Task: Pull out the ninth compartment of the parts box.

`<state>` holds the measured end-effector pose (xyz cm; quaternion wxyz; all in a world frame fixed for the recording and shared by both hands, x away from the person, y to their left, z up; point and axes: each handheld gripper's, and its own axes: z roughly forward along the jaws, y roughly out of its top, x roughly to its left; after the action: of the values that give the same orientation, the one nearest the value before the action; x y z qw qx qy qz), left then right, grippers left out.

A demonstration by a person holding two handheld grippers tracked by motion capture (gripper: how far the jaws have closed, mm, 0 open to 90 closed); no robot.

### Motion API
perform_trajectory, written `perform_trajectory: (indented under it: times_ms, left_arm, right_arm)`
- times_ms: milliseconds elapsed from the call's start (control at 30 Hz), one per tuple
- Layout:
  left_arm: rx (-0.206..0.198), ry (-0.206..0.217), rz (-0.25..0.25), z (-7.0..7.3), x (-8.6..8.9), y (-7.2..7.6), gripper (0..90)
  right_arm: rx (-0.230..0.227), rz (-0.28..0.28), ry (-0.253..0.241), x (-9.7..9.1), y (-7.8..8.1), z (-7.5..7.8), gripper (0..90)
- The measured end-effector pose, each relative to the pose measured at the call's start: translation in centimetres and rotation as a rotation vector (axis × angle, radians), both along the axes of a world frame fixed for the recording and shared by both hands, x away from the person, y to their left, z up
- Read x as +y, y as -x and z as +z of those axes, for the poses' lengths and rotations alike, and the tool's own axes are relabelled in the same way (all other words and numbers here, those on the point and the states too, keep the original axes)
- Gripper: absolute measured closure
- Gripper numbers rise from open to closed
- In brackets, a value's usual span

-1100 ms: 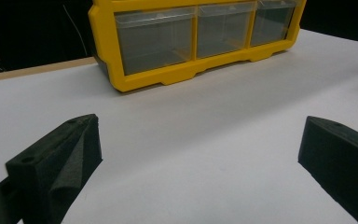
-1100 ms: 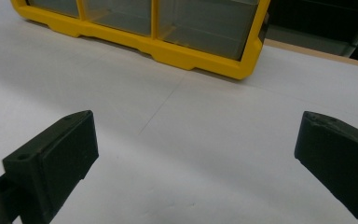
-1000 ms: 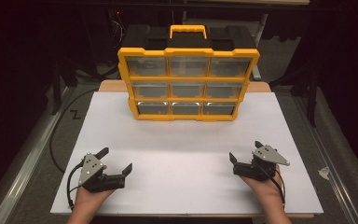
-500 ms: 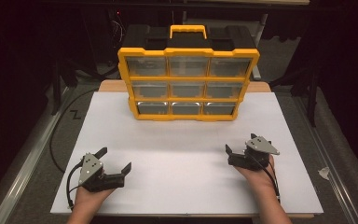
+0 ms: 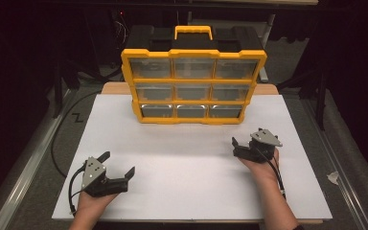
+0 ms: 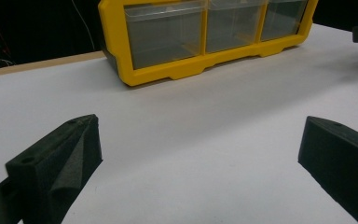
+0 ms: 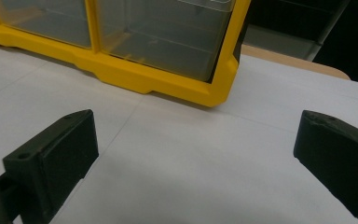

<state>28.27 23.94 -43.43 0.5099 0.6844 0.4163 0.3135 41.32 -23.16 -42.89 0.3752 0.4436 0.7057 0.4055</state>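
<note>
Nearest to you, your left gripper (image 5: 117,166) sits low on the white board (image 5: 187,191), close to its near-left corner, with its jaws spread wide and nothing between them. Your left hand (image 5: 92,203) is partly cut off by the bottom of the high view, and the cable (image 5: 70,191) loops off the gripper's left side toward the board's near edge. In the left gripper view both jaws are cropped at the bottom and the right one runs off the frame's right side.

Your right gripper (image 5: 236,146) lies a little farther up the board, toward its right side, held in your right hand (image 5: 258,165). From above its jaws are small and dark, hard to separate, but the right gripper view shows them standing wide apart over bare white surface, gripping nothing.

Between the two grippers the board lies open and flat, with free room out to its left and right edges.

Farther off stands the yellow organizer box (image 5: 193,86), upright near the board's far edge, well apart from both grippers. It shows three rows of three clear drawers; what lies inside them can't be made out. Its black back and yellow handle (image 5: 193,31) fade into the dark behind. A strip of tan tabletop (image 5: 114,88) peeks out beyond the board.
</note>
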Motion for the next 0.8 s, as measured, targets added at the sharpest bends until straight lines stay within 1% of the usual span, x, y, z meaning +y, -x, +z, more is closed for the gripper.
perform_trajectory:
  times_ms: [67, 200, 267, 333, 500, 633, 800]
  left_arm:
    - [0.009, 0.002, -0.006, 0.0, 0.0, 0.0, 0.2]
    - [0.002, -0.026, -0.032, 0.0, -0.3, 0.1, 0.6]
    - [-0.003, -0.02, -0.03, 0.1, -0.3, 0.2, 0.6]
    - [-0.004, -0.004, -0.024, 0.2, -0.2, 0.2, 0.6]
    - [-0.007, 0.012, -0.008, 0.1, 0.1, 0.3, 0.6]
    - [-0.003, -0.002, 0.002, 0.1, 0.0, 0.4, 0.5]
    - [-0.01, 0.006, 0.002, 0.1, -0.1, 0.4, 0.2]
  right_arm:
    - [0.0, -0.009, -0.002, 0.0, -0.5, 0.0, 1.3]
    - [-0.006, -0.019, -0.003, 0.0, -1.3, 0.2, 2.0]
    - [-0.014, -0.017, 0.007, 0.0, -1.4, 0.3, 2.0]
    - [-0.012, -0.01, 0.01, 0.1, -1.3, 0.3, 2.0]
    - [-0.018, -0.004, 0.035, 0.1, -0.8, 0.5, 1.7]
    - [-0.024, -0.002, 0.057, 0.0, -0.2, 0.8, 1.7]
    - [-0.033, -0.002, 0.079, -0.4, 0.5, 1.0, 1.7]
